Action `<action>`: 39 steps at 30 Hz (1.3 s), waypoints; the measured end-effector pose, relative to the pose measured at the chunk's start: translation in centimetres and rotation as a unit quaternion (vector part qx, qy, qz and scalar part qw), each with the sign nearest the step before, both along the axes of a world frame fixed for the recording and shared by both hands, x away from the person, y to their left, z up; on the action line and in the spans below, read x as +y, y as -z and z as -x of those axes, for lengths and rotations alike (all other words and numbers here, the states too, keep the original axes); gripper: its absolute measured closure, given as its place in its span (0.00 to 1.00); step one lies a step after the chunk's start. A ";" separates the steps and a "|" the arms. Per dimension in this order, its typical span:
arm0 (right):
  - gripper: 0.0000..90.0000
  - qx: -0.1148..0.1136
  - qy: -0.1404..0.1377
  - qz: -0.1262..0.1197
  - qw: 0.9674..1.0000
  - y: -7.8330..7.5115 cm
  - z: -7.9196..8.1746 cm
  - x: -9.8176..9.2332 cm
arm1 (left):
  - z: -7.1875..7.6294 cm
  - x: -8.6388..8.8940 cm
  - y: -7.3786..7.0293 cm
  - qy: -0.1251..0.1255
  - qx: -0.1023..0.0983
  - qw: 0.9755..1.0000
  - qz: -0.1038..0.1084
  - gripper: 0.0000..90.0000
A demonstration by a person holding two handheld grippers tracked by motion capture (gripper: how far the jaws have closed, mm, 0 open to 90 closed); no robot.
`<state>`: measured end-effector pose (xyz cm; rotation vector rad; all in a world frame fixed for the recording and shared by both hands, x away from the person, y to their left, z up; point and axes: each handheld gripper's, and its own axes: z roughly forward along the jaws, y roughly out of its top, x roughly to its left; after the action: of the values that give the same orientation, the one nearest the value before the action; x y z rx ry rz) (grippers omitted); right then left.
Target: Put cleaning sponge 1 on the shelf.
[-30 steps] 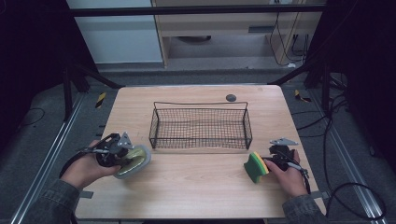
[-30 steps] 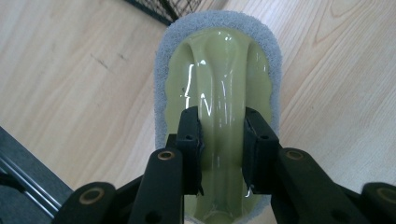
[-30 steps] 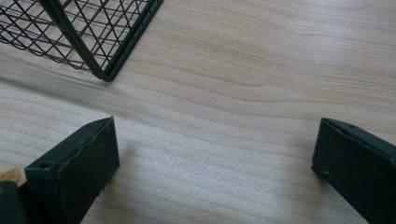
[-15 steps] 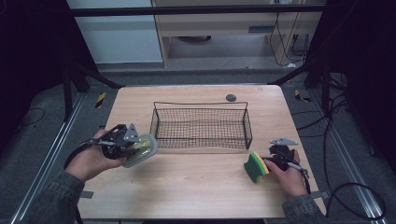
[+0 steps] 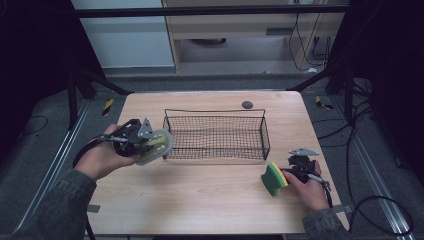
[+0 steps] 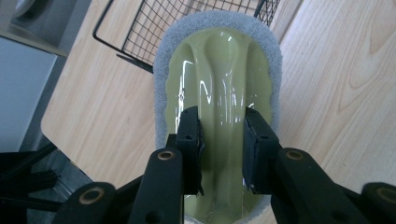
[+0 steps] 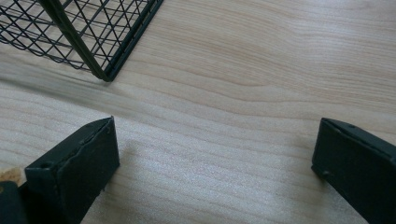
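My left gripper [image 5: 149,144] [image 6: 219,122] is shut on the raised middle ridge of a pale green scrubber [image 5: 159,144] [image 6: 217,70] with a grey pad around its rim. It holds the scrubber in the air beside the left end of the black wire basket [image 5: 215,111] [image 6: 187,18]. Low over the table at the front right, my right gripper [image 5: 287,175] [image 7: 215,144] stands open with bare wood between its jaws. A green and yellow sponge [image 5: 272,179] stands on edge right at that gripper's tip; whether they touch I cannot tell.
The wooden table [image 5: 200,205] carries the basket at its middle, with one corner [image 7: 105,70] of it close ahead of my right gripper. A small dark round disc [image 5: 247,104] lies behind the basket. Cables trail off both grippers.
My left hand has lifted the scrubber off the table and carried it up and right, toward the basket's left end. The right hand and the sponge have stayed put.
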<state>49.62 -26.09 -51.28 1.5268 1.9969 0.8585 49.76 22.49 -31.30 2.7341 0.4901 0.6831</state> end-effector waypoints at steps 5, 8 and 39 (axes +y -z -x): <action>0.01 0.000 0.000 0.000 1.000 0.0 0.0 0.0 | -1.5 -0.6 -0.8 0.003 -0.016 1.000 -0.004 0.79; 0.01 0.001 0.001 0.000 1.000 0.0 0.0 0.0 | -2.1 -0.7 -1.2 0.005 -0.022 1.000 -0.003 0.79; 0.01 -0.001 0.002 0.002 1.000 0.0 0.0 0.0 | -8.0 -7.2 -2.6 0.091 -0.076 0.992 -0.038 0.79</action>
<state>49.60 -26.06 -51.32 1.5269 1.9920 0.8528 57.71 15.33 -28.71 2.7251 0.1817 0.8689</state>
